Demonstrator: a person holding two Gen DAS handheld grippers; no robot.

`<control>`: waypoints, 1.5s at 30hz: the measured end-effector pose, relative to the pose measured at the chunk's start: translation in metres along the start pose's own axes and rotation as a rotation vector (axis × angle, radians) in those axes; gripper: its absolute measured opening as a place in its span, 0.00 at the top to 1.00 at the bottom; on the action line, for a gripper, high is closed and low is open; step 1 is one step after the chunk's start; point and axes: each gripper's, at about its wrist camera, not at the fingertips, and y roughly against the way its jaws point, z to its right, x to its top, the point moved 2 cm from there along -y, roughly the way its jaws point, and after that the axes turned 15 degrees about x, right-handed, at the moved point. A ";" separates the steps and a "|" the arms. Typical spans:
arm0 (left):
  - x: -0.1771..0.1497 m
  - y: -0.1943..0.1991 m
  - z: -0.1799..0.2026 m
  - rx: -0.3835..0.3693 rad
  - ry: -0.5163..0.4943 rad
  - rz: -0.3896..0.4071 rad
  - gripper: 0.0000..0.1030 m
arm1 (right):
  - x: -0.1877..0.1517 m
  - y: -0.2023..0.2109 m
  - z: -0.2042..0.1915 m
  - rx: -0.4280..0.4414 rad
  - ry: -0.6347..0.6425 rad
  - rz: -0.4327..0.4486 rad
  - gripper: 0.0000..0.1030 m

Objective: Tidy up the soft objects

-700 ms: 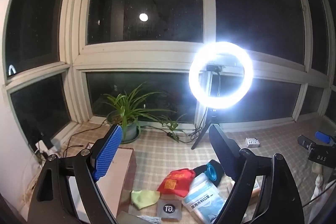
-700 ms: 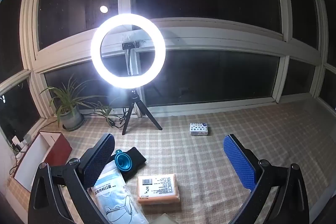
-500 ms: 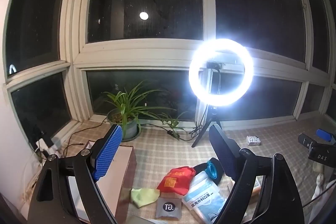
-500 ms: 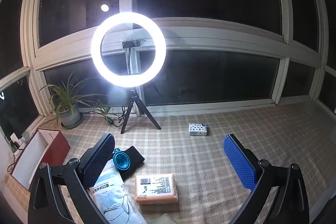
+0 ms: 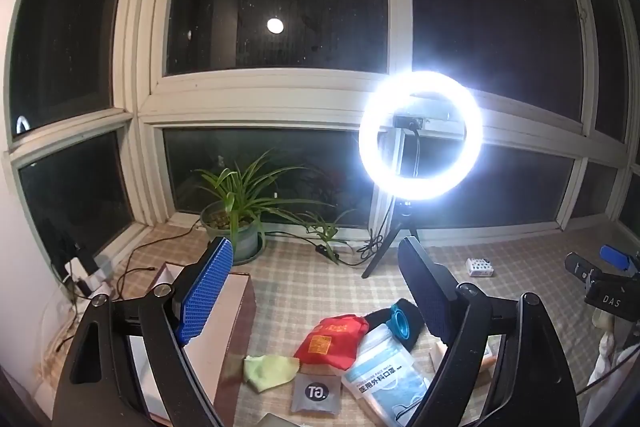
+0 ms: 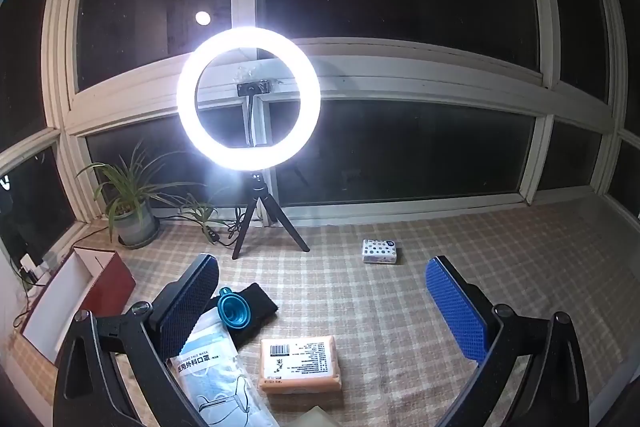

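Right wrist view: both claws gape empty; the red box (image 6: 108,291) stands open, its contents hidden.

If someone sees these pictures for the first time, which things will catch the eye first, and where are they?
The glowing ring light on its small tripod stands before the dark windows, far brighter than anything else. On the checked cloth below lies a cluster of small things: a red pouch, a face mask pack, a blue funnel on black fabric and an orange tissue pack. An open box sits at the left, near a potted plant.
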 end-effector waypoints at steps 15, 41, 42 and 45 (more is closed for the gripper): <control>-0.001 -0.003 -0.001 -0.011 0.009 -0.013 0.18 | -0.004 -0.001 0.005 -0.021 -0.005 0.002 0.01; -0.002 -0.007 0.002 -0.020 0.011 -0.018 0.18 | -0.006 -0.001 0.005 -0.040 0.006 0.002 0.01; -0.002 -0.007 0.002 -0.019 0.011 -0.019 0.18 | -0.006 -0.001 0.005 -0.041 0.006 0.001 0.01; -0.002 -0.007 0.002 -0.019 0.012 -0.020 0.18 | -0.007 -0.001 0.006 -0.041 0.007 0.001 0.01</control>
